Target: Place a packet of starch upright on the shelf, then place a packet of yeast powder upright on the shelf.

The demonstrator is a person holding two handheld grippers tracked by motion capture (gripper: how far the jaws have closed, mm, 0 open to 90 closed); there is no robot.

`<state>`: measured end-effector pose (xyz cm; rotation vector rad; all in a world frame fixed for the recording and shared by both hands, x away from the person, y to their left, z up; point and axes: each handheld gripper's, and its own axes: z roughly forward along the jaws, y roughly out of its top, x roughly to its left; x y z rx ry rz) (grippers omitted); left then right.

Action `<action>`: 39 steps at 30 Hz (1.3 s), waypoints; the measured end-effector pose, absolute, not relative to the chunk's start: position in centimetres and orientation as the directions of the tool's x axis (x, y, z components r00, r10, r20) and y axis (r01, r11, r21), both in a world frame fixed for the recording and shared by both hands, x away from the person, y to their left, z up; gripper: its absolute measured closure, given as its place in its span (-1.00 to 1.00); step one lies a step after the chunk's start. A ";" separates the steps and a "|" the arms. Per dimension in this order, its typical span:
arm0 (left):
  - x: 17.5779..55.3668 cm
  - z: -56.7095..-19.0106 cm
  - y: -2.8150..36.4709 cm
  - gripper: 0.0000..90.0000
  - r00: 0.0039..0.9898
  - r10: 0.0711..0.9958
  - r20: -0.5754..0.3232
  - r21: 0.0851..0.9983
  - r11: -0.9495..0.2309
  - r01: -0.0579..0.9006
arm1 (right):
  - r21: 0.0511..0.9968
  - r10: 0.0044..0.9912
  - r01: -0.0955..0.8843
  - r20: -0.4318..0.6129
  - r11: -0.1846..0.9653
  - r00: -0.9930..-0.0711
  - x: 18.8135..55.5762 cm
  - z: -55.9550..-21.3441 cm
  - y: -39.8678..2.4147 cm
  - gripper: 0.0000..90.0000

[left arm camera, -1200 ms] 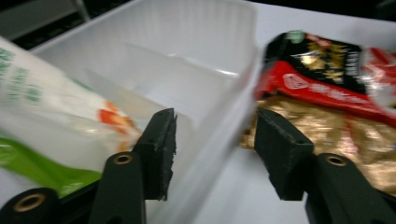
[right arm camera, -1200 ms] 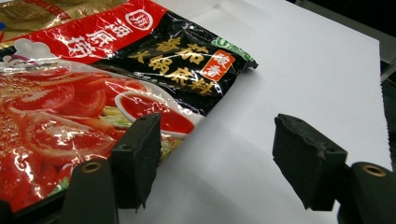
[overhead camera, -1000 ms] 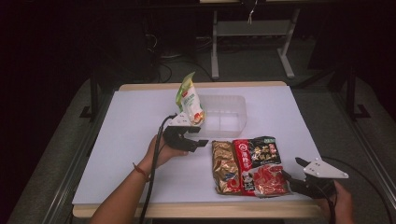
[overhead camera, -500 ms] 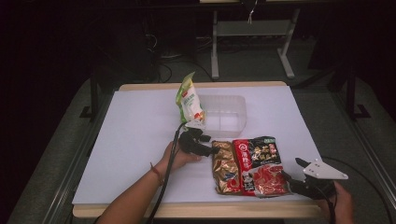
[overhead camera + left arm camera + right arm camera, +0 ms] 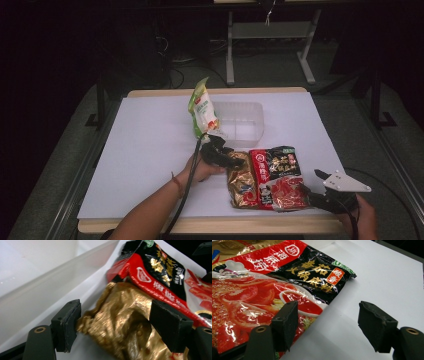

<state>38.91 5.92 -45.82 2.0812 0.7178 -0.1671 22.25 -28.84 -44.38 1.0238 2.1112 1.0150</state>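
Note:
A crumpled gold packet lies on the white table, partly under a red-and-black sauce packet. My left gripper is low at the gold packet's near end. In the left gripper view its jaws have just been opening; the gold packet lies between the pads, which stand off it. My right gripper rests at the table's front right, open, at the red-and-black packet's corner, with bare table between its fingers. A green-and-white bag stands leaning on a clear plastic tub.
The tub's wall runs close along the left jaw in the left gripper view. The table's front edge is just below both hands. A metal stand is on the dark floor beyond the table.
My left gripper has moved right and down, away from the green-and-white bag and onto the gold packet's end. The bag stays leaning on the tub. The right gripper has not moved.

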 end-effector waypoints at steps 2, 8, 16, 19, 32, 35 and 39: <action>38.7 -45.8 5.4 -0.47 0.830 0.420 -0.366 0.718 -0.440 0.539 | 0.824 0.825 0.385 -0.163 0.416 -0.541 22.4 -44.4 -28.9 -0.29; 38.5 -45.8 5.8 0.22 0.829 0.391 -0.400 0.736 -0.401 0.545 | 0.823 0.823 0.387 -0.159 0.415 -0.545 22.6 -44.4 -28.7 -0.29; 37.7 -45.4 6.5 0.87 0.835 0.424 -0.351 0.787 -0.349 0.508 | 0.824 0.823 0.384 -0.161 0.416 -0.545 22.7 -44.4 -28.8 -0.29; 37.4 -44.4 6.9 0.88 0.844 0.428 -0.324 0.817 -0.323 0.478 | 0.825 0.822 0.379 -0.167 0.419 -0.545 22.8 -44.4 -28.8 -0.29; 35.6 -39.0 9.2 0.90 0.887 0.406 -0.221 0.922 -0.208 0.325 | 0.823 0.821 0.377 -0.174 0.425 -0.544 22.6 -44.4 -28.9 -0.30; 35.2 -38.4 9.3 0.90 0.894 0.399 -0.204 0.931 -0.204 0.303 | 0.830 0.827 0.372 -0.175 0.416 -0.534 22.4 -44.2 -29.3 -0.30; 34.8 -37.7 9.6 0.90 0.899 0.393 -0.193 0.941 -0.186 0.283 | 0.835 0.832 0.370 -0.172 0.408 -0.528 22.5 -44.1 -29.5 -0.30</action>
